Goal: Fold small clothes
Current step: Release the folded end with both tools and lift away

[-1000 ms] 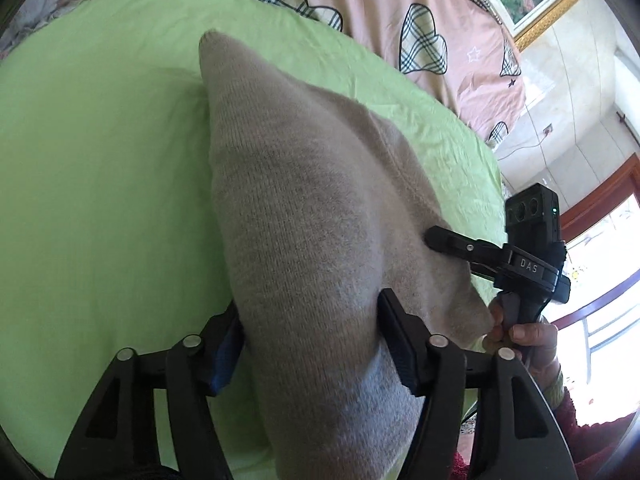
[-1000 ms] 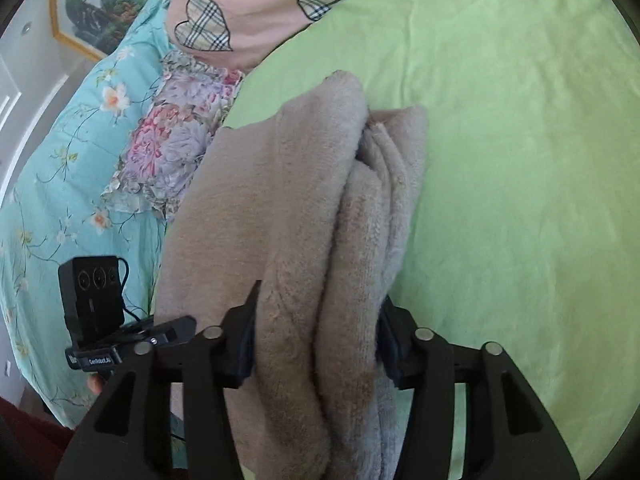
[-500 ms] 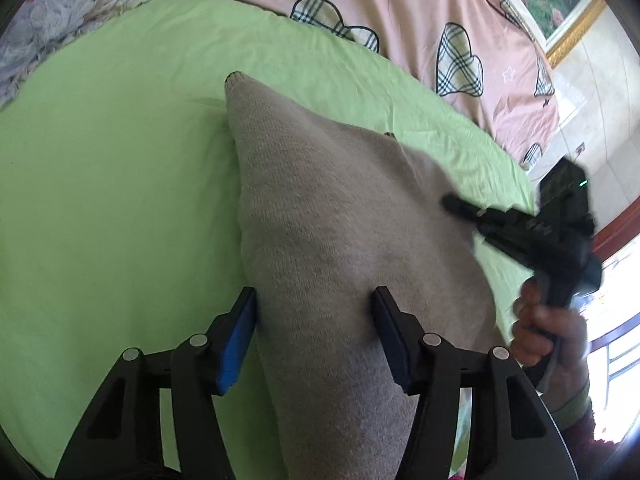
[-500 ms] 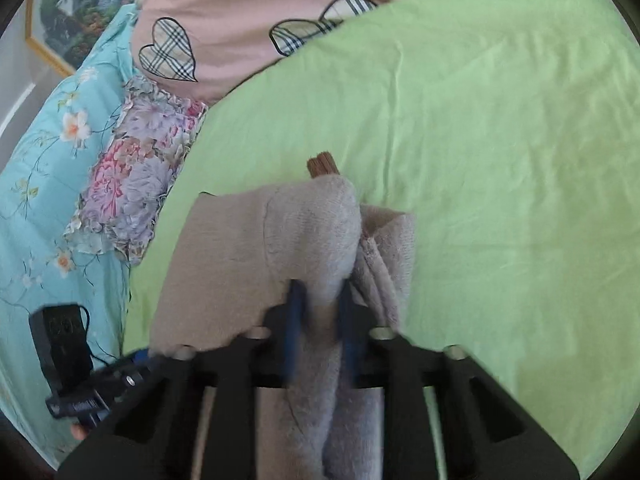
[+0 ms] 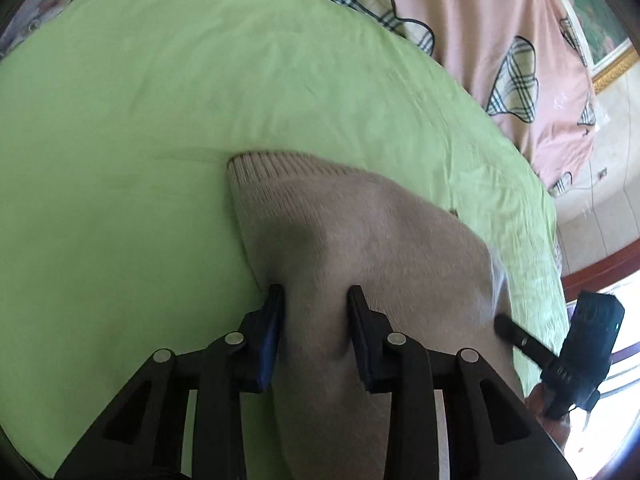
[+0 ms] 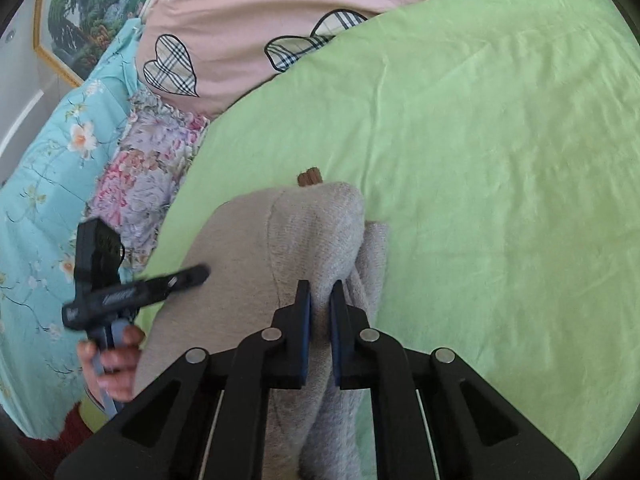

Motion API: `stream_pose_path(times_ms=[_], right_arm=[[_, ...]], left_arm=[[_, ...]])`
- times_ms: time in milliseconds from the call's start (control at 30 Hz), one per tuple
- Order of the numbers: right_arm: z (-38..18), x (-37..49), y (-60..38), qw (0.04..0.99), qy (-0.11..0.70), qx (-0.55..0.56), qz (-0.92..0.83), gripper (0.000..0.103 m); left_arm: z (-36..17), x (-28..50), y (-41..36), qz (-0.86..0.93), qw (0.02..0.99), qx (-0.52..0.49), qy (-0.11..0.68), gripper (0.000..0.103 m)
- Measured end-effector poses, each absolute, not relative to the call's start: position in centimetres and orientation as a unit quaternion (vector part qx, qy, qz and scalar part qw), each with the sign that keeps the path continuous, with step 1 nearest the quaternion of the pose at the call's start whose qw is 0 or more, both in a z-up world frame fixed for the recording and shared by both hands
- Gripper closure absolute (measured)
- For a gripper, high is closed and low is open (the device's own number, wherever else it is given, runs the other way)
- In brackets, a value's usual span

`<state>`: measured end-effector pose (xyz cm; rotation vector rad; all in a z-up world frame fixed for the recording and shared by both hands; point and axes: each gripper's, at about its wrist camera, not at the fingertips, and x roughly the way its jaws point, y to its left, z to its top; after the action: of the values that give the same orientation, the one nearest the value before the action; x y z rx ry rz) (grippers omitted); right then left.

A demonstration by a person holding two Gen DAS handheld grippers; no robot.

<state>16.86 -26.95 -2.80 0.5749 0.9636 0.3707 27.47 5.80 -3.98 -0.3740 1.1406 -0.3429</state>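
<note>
A beige knit garment (image 5: pixel 360 236) lies on the green sheet (image 5: pixel 160 120), its ribbed hem pointing away from me. My left gripper (image 5: pixel 316 300) is shut on a fold of it. In the right wrist view the same garment (image 6: pixel 312 232) is bunched, with a small brown tab (image 6: pixel 310 178) at its far end. My right gripper (image 6: pixel 320 300) is shut on a thick fold of it. Each gripper shows in the other's view: the right one (image 5: pixel 516 332) at the garment's right edge, the left one (image 6: pixel 160 284) over its left part.
A pink quilt with plaid hearts (image 6: pixel 280 20) lies beyond the green sheet (image 6: pixel 480 160). A floral and turquoise cover (image 6: pixel 60 160) lies to the left. A framed picture (image 6: pixel 80 20) hangs on the wall. A window and wooden frame (image 5: pixel 608 264) are at the right.
Both grippers have closed tighter on the garment and pulled it back towards me, so its far end now lies nearer. The garment has dropped lower onto the sheet.
</note>
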Motion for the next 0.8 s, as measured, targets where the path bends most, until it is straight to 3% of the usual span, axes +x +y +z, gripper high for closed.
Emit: stream_pose_path(times_ms=[133, 200, 267, 333, 400, 433, 633, 700, 800], right_arm=[[-3.0, 16.8, -26.8, 0.829, 0.458, 0.274, 0.167, 0.093], [-2.0, 16.1, -27.0, 0.83, 0.449, 0.284, 0.171, 0.087], [-0.7, 14.5, -27.2, 0.832, 0.444, 0.285, 0.171, 0.085], [0.3, 12.5, -27.5, 0.838, 0.432, 0.282, 0.177, 0.079], [1.0, 10.1, -27.7, 0.841, 0.42, 0.286, 0.185, 0.064], [1.1, 8.6, -27.9, 0.843, 0.414, 0.288, 0.187, 0.061], [0.3, 3.5, -27.3, 0.84, 0.416, 0.292, 0.191, 0.06], [-0.4, 2.4, -27.0, 0.837, 0.421, 0.293, 0.189, 0.06], [-1.2, 1.7, -26.7, 0.833, 0.43, 0.294, 0.188, 0.06]], left_arm=[[-2.3, 25.8, 4.6, -0.141, 0.83, -0.132, 0.523, 0.069], [-0.8, 22.9, 4.6, -0.141, 0.843, -0.117, 0.505, 0.066], [0.9, 19.3, 4.8, -0.139, 0.858, -0.099, 0.485, 0.059], [2.2, 15.8, 4.8, -0.149, 0.865, -0.095, 0.469, 0.056], [3.1, 11.8, 4.7, -0.155, 0.873, -0.083, 0.455, 0.051], [3.2, 9.4, 4.8, -0.159, 0.877, -0.075, 0.447, 0.05], [2.4, 0.3, 4.1, -0.169, 0.887, -0.033, 0.428, 0.043], [2.0, -1.2, 3.7, -0.166, 0.892, -0.024, 0.419, 0.036], [0.8, -1.9, 2.8, -0.143, 0.897, 0.001, 0.418, 0.035]])
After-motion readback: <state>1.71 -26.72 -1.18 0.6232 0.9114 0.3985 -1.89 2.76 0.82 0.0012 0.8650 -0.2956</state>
